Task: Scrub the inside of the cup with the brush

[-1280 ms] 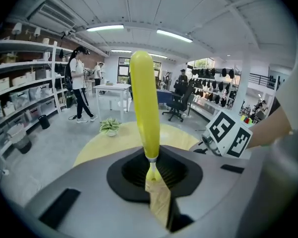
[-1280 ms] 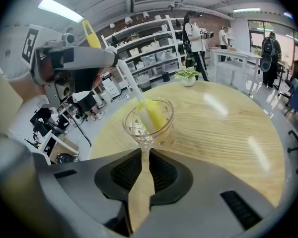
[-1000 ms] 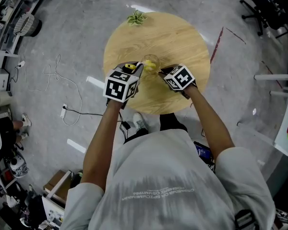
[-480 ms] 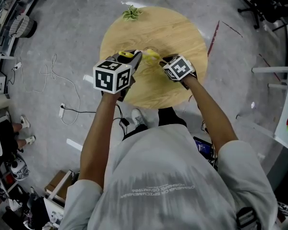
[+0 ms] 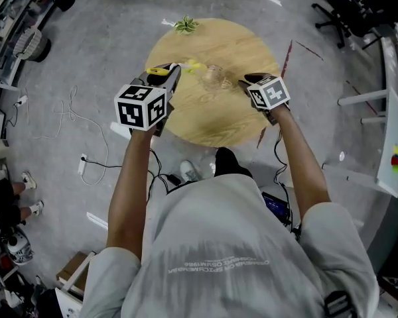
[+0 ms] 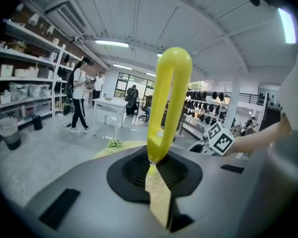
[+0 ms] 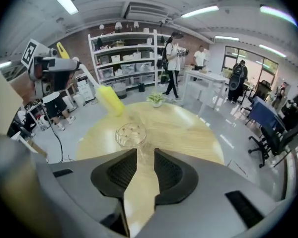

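The clear glass cup point(image 5: 212, 77) stands upright on the round wooden table point(image 5: 219, 121), with no gripper touching it. My left gripper point(image 5: 173, 72) is shut on the yellow brush point(image 5: 192, 65), whose head hangs just left of and above the cup. In the left gripper view the brush's looped handle point(image 6: 168, 103) rises from between the jaws. My right gripper point(image 5: 243, 82) is just right of the cup; its jaws have just been opening and nothing is between them. From the right gripper view the cup point(image 7: 130, 134) sits just beyond the open jaws, apart from them, with the brush head point(image 7: 109, 99) behind it.
A small green plant point(image 5: 186, 24) sits at the table's far edge. Cables point(image 5: 73, 105) trail over the floor to the left. Shelving and several people point(image 7: 170, 66) stand in the room behind the table, and office chairs point(image 5: 348, 12) are at the right.
The brush has come up out of the cup and shifted left with my left gripper. My right gripper has let go of the cup and drawn back to the right and upward.
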`<state>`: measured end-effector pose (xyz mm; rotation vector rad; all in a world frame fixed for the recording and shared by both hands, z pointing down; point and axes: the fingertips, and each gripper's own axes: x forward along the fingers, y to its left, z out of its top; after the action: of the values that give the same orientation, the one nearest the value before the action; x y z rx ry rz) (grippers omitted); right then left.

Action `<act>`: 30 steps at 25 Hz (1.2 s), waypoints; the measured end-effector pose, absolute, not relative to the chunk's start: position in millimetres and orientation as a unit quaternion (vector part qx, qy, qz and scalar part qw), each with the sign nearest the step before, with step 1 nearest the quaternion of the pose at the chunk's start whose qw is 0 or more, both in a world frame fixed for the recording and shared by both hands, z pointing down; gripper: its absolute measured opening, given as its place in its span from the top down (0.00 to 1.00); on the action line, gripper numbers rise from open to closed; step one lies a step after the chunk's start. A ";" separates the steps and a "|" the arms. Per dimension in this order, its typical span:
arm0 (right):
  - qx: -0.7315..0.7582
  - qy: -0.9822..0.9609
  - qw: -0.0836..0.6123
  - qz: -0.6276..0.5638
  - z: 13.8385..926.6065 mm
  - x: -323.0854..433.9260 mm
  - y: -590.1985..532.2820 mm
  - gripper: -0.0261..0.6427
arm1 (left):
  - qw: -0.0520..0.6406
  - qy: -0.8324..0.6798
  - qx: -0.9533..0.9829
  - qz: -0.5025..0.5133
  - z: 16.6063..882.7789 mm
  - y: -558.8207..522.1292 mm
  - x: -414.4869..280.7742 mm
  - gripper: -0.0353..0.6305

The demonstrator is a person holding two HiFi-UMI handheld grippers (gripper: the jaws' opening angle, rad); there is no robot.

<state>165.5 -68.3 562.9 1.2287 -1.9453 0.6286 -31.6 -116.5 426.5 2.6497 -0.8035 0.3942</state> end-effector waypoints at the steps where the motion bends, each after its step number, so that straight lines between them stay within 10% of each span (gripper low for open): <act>1: 0.502 -0.752 0.357 0.233 544.7 169.9 -66.7 0.77 | 0.152 -0.290 0.935 0.137 420.0 -115.6 -39.9 0.88; 12: 0.617 -0.758 0.198 0.069 338.9 130.8 -10.5 0.92 | 0.001 -0.353 0.930 0.104 319.4 -102.3 -131.5 0.87; 30: 0.597 -0.784 0.167 -0.041 248.5 54.4 -2.3 0.92 | -0.081 -0.343 0.934 0.066 246.6 -75.4 -168.7 0.87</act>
<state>54.4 -2.3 248.5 1.6986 -2.2306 -0.1167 -168.7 -75.4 246.6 3.0936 -1.1362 0.2178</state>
